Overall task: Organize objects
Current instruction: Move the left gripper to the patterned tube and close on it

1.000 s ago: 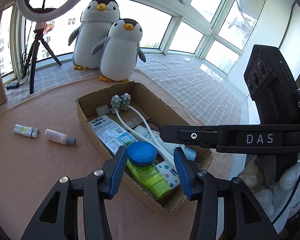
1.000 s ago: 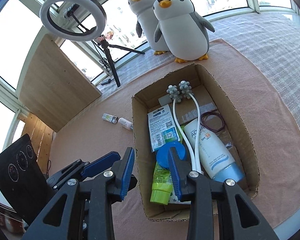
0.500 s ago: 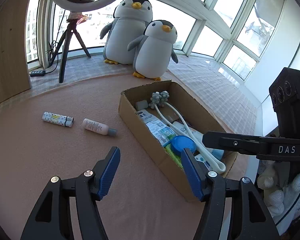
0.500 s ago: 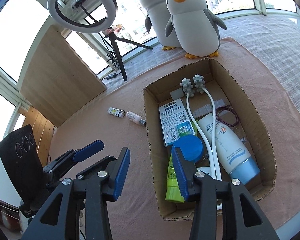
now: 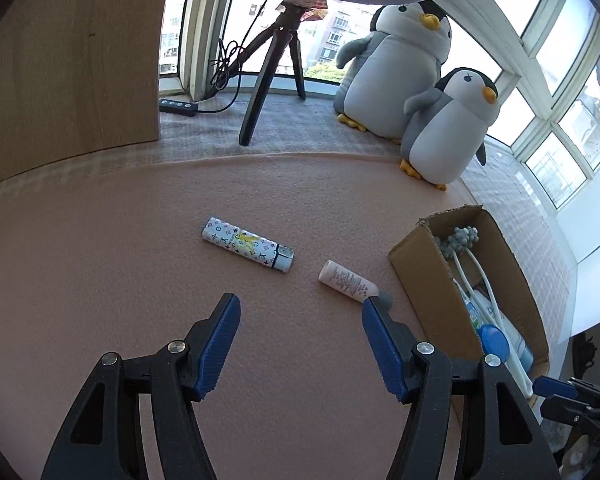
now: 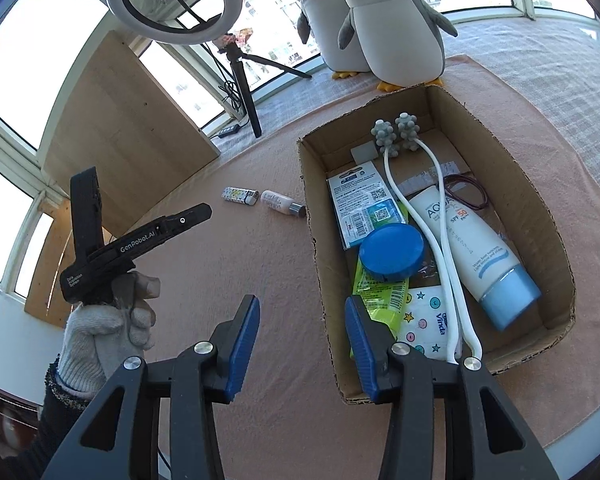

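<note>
A patterned white lighter (image 5: 247, 244) (image 6: 240, 195) and a small pink bottle with a grey cap (image 5: 352, 283) (image 6: 281, 202) lie on the pink mat, left of a cardboard box (image 5: 428, 272) (image 6: 314, 216). The box holds a blue round lid (image 6: 392, 251), a sunscreen tube (image 6: 472, 248), a green tube, a white massager and packets. My left gripper (image 5: 300, 320) hovers open just short of the lighter and bottle, holding nothing. Open and bare too, my right gripper (image 6: 300, 320) straddles the box's near left wall.
Two plush penguins (image 5: 420, 92) (image 6: 384, 20) stand behind the box. A ring light on a tripod (image 5: 272, 72) (image 6: 236, 52) and a power strip (image 5: 179, 106) sit by the windows. A wooden panel (image 5: 68, 64) stands at the left. A gloved hand (image 6: 108, 320) holds the left gripper's handle.
My left gripper has swung left, away from the box, toward the lighter and bottle, and opened wider. The right gripper has drawn back a little along the box's left wall.
</note>
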Tool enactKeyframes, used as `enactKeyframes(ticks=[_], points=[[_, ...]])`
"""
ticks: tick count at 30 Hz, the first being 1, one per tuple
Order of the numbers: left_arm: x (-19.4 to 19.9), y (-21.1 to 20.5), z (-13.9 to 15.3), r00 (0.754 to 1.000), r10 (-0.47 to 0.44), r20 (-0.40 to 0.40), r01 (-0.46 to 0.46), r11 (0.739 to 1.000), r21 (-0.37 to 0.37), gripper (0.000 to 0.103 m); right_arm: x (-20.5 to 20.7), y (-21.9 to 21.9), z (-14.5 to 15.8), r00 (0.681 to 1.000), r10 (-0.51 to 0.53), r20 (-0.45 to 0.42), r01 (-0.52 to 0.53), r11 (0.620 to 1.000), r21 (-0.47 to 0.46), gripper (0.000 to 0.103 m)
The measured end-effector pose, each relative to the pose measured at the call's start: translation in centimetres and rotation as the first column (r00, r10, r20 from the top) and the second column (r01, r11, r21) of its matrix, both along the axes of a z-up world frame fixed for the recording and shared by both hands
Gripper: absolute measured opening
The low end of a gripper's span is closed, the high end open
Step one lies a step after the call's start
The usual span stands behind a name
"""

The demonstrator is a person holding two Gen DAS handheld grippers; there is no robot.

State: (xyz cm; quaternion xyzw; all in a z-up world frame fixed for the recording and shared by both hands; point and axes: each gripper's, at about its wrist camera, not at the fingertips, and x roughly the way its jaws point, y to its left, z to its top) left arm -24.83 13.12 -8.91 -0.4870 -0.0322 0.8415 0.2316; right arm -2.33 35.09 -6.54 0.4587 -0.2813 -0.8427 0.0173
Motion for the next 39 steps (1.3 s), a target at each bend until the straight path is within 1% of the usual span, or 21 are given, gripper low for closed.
enactKeyframes(ticks=[3,9,11,15,21,22,23,27,33,35,39], points=[[-2.5,-0.1,-0.4,0.999,0.045,-0.01,-0.045,0.998,-0.039,0.067,0.8,-0.1,-0.2,1.0,0.002,0.012,-0.002,1.0,-0.006,0.041],[-6.7,1.2,-1.8,0.994,0.109,-0.019,-0.11,0.988,-0.107,0.067,2.5,-0.1,-1.0,0.999,0.003,0.043,-0.002,1.0,-0.02,0.041],[-7.7,2.0,-2.5,0.994,0.107,-0.017,-0.108,0.986,-0.127,0.067,3.1,0.2,-1.2,0.999,-0.004,0.052,0.005,1.0,-0.022,0.041],[-8.7,3.6,-4.1,0.997,0.078,-0.019,-0.08,0.975,-0.207,0.067,4.2,1.2,-1.6,0.998,-0.028,0.065,0.029,0.999,-0.025,0.041],[-9.6,4.5,-6.2,0.999,0.054,0.004,-0.05,0.946,-0.32,0.067,5.3,2.2,-1.8,0.995,-0.057,0.081,0.06,0.998,-0.027,0.041],[-9.7,4.3,-6.6,0.998,0.048,0.03,-0.037,0.948,-0.317,0.067,5.4,2.3,-1.9,0.995,-0.06,0.081,0.062,0.998,-0.03,0.041],[-9.5,4.1,-6.8,0.999,0.037,0.034,-0.025,0.951,-0.309,0.067,5.4,2.3,-1.8,0.995,-0.06,0.081,0.063,0.997,-0.033,0.041],[-7.7,3.1,-6.7,1.0,-0.017,0.015,0.021,0.955,-0.295,0.067,4.9,1.8,-1.6,0.996,-0.046,0.073,0.049,0.998,-0.036,0.041],[-3.7,0.7,-6.7,0.997,-0.068,-0.029,0.058,0.965,-0.257,0.067,3.0,-0.2,-1.1,0.999,0.015,0.05,-0.013,0.999,-0.034,0.041],[-2.6,-0.2,-6.6,0.997,-0.069,-0.036,0.059,0.969,-0.239,0.066,2.2,-1.0,-0.9,0.998,0.035,0.043,-0.034,0.999,-0.028,0.041],[-0.7,-1.8,-6.3,0.996,-0.073,-0.042,0.061,0.972,-0.227,0.06,0.6,-2.4,-0.5,0.997,0.073,0.024,-0.073,0.997,-0.021,0.041]])
